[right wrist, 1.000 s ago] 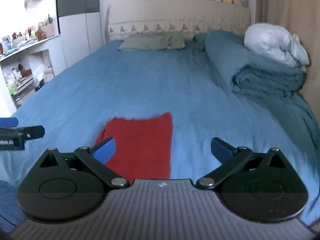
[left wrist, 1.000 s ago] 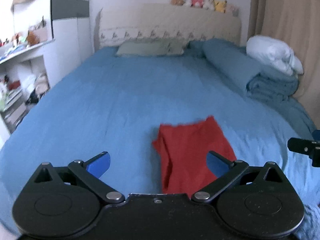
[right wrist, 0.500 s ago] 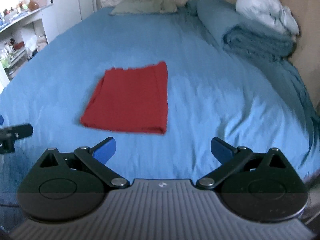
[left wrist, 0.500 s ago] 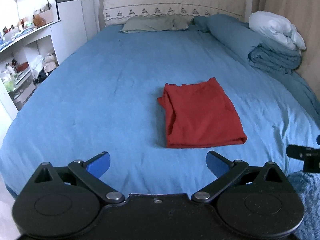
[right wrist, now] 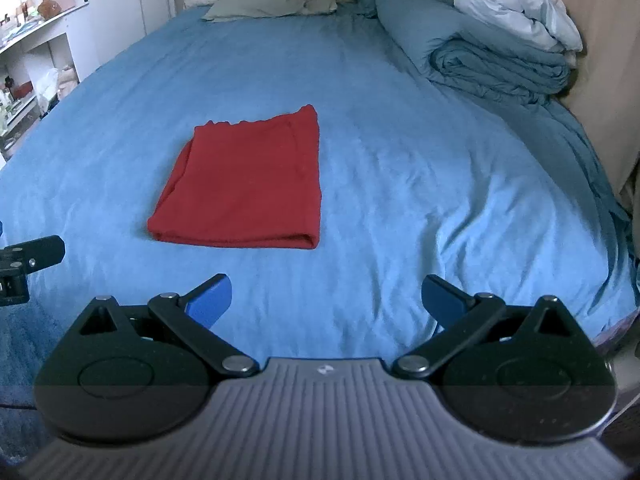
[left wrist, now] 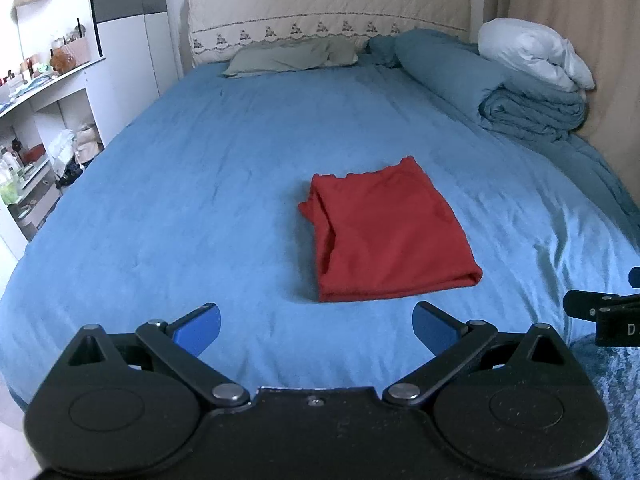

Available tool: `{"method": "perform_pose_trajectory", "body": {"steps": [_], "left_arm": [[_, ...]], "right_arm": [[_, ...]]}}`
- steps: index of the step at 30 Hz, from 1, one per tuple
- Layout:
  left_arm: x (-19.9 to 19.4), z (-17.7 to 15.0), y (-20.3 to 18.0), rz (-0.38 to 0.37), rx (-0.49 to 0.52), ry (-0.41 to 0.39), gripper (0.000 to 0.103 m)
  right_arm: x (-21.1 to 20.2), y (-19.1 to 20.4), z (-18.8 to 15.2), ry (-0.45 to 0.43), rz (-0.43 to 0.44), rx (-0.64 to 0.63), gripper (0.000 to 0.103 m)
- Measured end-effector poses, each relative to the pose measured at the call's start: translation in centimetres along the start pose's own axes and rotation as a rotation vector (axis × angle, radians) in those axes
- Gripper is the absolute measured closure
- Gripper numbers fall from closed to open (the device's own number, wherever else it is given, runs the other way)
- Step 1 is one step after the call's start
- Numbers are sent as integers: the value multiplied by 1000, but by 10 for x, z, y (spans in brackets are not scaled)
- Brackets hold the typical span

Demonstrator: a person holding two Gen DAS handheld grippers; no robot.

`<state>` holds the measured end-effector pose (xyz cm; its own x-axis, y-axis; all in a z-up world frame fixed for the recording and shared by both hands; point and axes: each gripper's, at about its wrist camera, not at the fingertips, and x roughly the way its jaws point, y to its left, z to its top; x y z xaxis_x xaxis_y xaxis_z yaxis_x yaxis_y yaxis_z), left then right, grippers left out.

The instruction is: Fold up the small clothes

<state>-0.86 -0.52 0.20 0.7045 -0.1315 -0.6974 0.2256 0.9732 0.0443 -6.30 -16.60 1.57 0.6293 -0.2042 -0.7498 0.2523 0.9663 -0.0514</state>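
The left gripper (left wrist: 316, 330) is held with its jaws spread wide and nothing between its blue fingertips (left wrist: 196, 330). The right gripper (right wrist: 326, 302) is likewise spread apart and empty. Both are kept near the foot of the bed (left wrist: 180, 208), apart from the cloth. The red garment (left wrist: 386, 232) is seen folded into a flat rectangle on the blue sheet, ahead of the left gripper and slightly to its right; from the right gripper it lies ahead and to the left (right wrist: 248, 184). A rolled blue duvet (left wrist: 520, 96) is stacked at the far right.
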Motion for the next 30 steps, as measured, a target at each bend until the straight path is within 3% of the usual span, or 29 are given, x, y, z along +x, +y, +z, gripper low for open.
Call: {"method": "perform_pose_trajectory", "body": {"steps": [30], "left_arm": [[-9, -1, 0, 13, 14, -35, 0]], "right_arm": [[1, 1, -4, -1, 21, 20, 0]]}}
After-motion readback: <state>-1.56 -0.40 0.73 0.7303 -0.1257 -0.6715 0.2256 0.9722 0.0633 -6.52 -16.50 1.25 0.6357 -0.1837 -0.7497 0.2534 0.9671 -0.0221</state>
